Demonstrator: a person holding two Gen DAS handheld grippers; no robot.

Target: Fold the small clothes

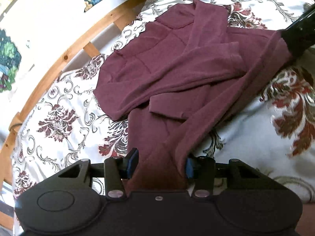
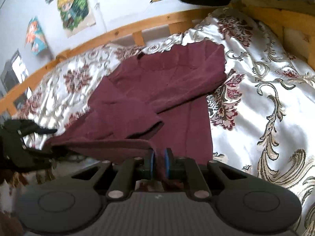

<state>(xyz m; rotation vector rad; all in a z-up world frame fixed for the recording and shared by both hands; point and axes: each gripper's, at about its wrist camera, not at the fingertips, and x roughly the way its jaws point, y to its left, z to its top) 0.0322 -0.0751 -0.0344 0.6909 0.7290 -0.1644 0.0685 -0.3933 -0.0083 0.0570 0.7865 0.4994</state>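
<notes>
Both my left gripper (image 1: pixel 160 162) and right gripper (image 2: pixel 159 162) have jaws clamped on the maroon sweater's (image 1: pixel 177 64) near hem, its length running away across the bed (image 1: pixel 59 118).

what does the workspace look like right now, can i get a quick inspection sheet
surface: bed with a white floral bedspread, rumpled in places
job's things: one maroon sweatshirt lying on the bedspread, both sleeves folded across the body, near hem lifted
clutter: nothing seen on the bedspread apart from the garment
grippers: left tongs with a bunched hem corner filling the gap between the blue pads; right tongs pinched shut on the other hem corner
cables: a thin dark cord by the rail, hard to make out
surroundings: wooden bed rail along the far side, pale wall with colourful cartoon pictures, a dark item at the left edge too blurred to name
</notes>
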